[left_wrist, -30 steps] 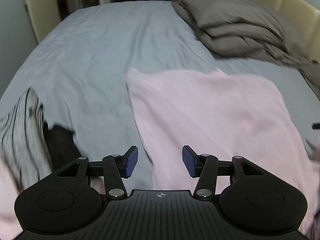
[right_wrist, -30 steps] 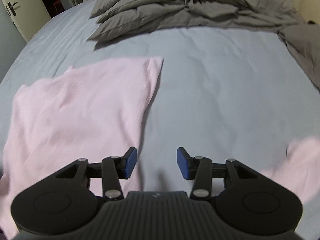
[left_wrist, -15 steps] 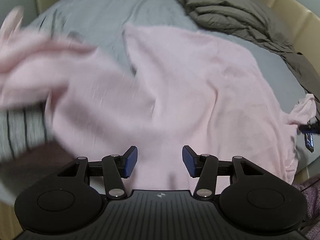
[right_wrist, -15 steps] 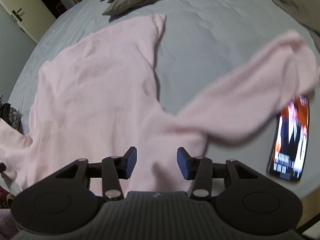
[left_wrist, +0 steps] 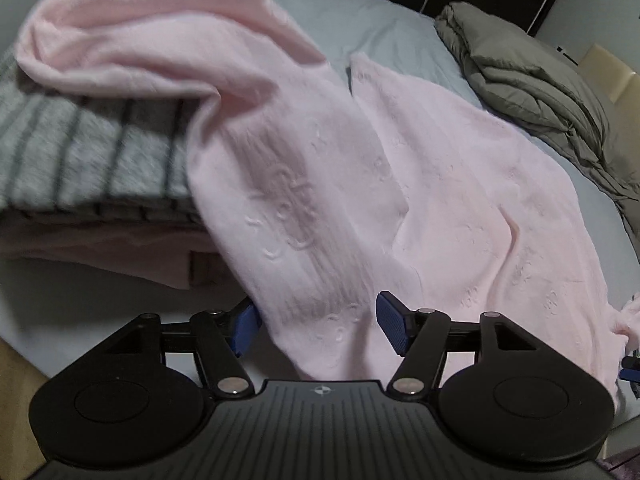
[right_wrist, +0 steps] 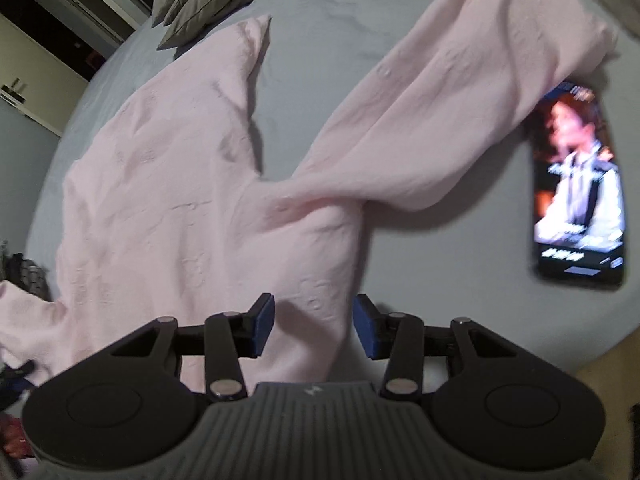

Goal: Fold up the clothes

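A pale pink long-sleeved top point(left_wrist: 460, 184) lies spread on the grey-blue bed sheet point(left_wrist: 384, 28). One pink sleeve point(left_wrist: 132, 40) is draped over a striped pile at the left. My left gripper point(left_wrist: 316, 328) hangs low over the top's near edge, open, with pink fabric lying between its blue pads point(left_wrist: 394, 328). In the right wrist view the same top point(right_wrist: 168, 184) sends its other sleeve point(right_wrist: 472, 92) out toward a phone. My right gripper point(right_wrist: 314, 326) is over the near edge by that sleeve's root. Its jaws are closing with fabric between them, and the pads stand apart from it.
A folded grey-and-black striped garment point(left_wrist: 80, 152) tops a pile of clothes at the left. A phone point(right_wrist: 576, 188) with a lit screen lies on the sheet at the right. A folded taupe duvet point(left_wrist: 532, 80) sits at the far side. The bed's near edge point(right_wrist: 560, 344) runs close below both grippers.
Both grippers have come down and in over the near edge of the pink top, rolling as they went. The right jaws have narrowed. Pink fabric now lies between both pairs of pads.
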Motion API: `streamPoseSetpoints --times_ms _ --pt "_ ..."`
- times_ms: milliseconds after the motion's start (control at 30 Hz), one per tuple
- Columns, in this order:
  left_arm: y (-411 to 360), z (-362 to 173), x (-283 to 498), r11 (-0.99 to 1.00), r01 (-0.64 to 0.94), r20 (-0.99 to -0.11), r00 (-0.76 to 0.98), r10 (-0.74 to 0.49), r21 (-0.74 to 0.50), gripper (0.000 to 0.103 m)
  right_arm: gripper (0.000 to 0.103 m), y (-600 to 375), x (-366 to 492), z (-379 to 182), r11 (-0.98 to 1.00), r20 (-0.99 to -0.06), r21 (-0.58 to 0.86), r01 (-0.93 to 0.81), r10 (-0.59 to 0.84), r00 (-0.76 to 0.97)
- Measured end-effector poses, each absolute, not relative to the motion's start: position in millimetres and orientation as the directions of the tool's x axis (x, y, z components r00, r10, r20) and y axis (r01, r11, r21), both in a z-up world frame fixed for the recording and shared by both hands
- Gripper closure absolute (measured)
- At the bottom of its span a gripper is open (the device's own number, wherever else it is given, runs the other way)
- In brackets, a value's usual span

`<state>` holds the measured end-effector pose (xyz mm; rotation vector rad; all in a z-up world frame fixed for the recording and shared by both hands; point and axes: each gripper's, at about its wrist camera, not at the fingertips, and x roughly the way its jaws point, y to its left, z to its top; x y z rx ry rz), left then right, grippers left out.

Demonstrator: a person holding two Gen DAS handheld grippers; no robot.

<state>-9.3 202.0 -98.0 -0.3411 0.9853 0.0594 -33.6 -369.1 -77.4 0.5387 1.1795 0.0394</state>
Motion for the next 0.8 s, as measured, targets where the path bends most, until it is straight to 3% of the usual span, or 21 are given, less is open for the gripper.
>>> streamPoseSetpoints --times_ms 67,133,167,500,633,700,800 --pt "198.1 -104.7 -6.3 0.949 -0.202 -0.835 0.542 -0.097 -0.242 0.089 0.095 -359.4 -33.1 -76.3 0.897 -0.878 0.389 0.207 0.293 0.379" --pt "193.4 -104.9 -5.0 0.959 -0.203 -0.847 0.528 -0.061 -0.196 0.101 0.099 -353.6 -33.2 -74.2 0.921 -0.894 0.343 0.183 0.261 0.364" --pt "190.9 -104.0 -4.6 0.965 -0.203 -0.853 0.521 -0.039 -0.168 0.102 0.101 -354.5 -34.2 -73.5 0.924 -0.899 0.332 0.19 0.25 0.359" --pt "191.6 -98.1 -12.3 0.968 -0.248 -0.877 0.472 0.092 -0.032 0.103 0.103 -360.0 -42.3 -75.7 0.953 -0.95 0.212 0.215 0.149 0.274" --pt "186.8 -100.0 -8.0 0.974 -0.225 -0.889 0.449 0.084 -0.021 0.1 0.099 -367.5 -42.3 -72.5 0.948 -0.946 0.222 0.229 0.153 0.285" --pt "183.4 -96.6 -8.1 0.975 -0.22 -0.888 0.448 0.106 0.005 0.09 0.098 -374.4 -43.3 -64.0 0.942 -0.937 0.235 0.242 0.152 0.316" --pt "179.2 -88.0 -8.9 0.977 -0.213 -0.888 0.449 0.099 0.001 0.066 0.097 -393.7 -41.7 -48.6 0.921 -0.915 0.267 0.285 0.149 0.375"
